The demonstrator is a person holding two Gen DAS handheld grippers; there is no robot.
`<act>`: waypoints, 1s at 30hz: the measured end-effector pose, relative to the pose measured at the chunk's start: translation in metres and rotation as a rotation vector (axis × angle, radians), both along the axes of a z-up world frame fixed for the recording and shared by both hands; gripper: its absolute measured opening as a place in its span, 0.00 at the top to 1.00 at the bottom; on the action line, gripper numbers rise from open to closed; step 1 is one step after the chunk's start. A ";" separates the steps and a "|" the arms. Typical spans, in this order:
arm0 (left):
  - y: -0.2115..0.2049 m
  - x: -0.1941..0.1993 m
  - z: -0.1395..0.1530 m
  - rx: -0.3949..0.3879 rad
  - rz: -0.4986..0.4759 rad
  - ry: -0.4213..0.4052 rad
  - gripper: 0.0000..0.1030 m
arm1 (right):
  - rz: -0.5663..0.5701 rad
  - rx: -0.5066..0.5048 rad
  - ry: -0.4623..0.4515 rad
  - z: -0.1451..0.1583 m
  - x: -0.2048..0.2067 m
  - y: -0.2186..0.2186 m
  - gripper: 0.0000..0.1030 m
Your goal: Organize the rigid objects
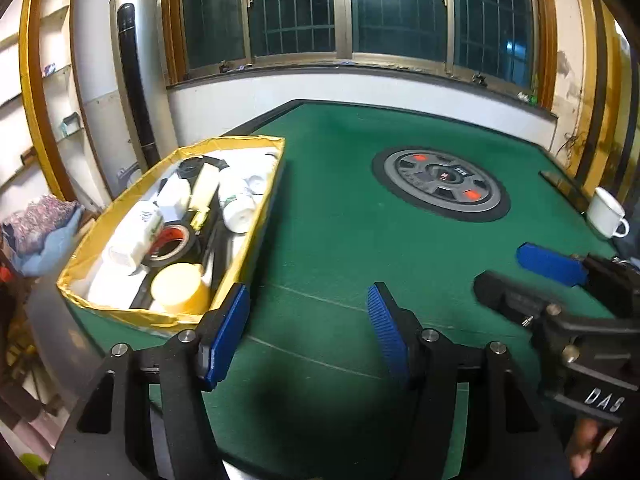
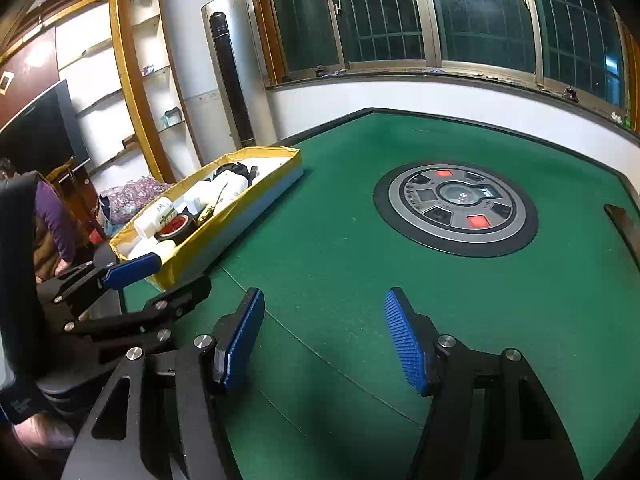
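Observation:
A yellow-rimmed box (image 1: pixel 262 216) (image 2: pixel 208 236) stands on the left part of the green table. It holds several rigid items: white bottles (image 1: pixel 136 236), a black tape roll (image 1: pixel 172 246) with a red core, and a pale yellow round tub (image 1: pixel 180 288). My left gripper (image 1: pixel 308 292) (image 2: pixel 182 270) hovers over the felt just right of the box's near corner, open, with nothing between its blue pads. To its right, my right gripper (image 2: pixel 325 296) (image 1: pixel 516 276) is also open over bare felt and holds nothing.
A round control panel (image 1: pixel 440 184) (image 2: pixel 456 208) is set into the middle of the green felt table (image 2: pixel 360 280). A white cup (image 1: pixel 606 210) stands at the right edge. A person (image 2: pixel 48 220) is at the far left, with a tall floor unit (image 2: pixel 230 72) and shelves behind.

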State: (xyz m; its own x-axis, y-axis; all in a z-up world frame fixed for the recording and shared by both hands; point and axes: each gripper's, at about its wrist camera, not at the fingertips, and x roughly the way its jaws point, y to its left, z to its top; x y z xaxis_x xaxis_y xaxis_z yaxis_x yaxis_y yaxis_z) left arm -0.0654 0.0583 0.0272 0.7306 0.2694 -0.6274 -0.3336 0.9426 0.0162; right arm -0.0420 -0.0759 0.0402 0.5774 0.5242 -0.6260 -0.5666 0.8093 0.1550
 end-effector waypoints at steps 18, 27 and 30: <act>0.000 -0.012 0.010 0.114 0.034 0.030 0.39 | -0.021 -0.004 0.004 0.000 0.001 0.000 0.44; -0.001 -0.022 0.011 0.209 0.067 0.053 0.39 | -0.036 0.004 -0.014 0.003 0.001 -0.002 0.44; -0.001 -0.024 0.012 0.230 0.075 0.048 0.39 | -0.038 0.005 -0.021 0.003 0.001 -0.003 0.44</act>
State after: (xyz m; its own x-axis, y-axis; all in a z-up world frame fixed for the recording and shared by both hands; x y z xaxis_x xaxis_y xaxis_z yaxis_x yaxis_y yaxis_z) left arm -0.0897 0.0569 0.0395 0.6743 0.4616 -0.5764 -0.3961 0.8848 0.2452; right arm -0.0413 -0.0785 0.0435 0.6102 0.5043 -0.6111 -0.5383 0.8298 0.1472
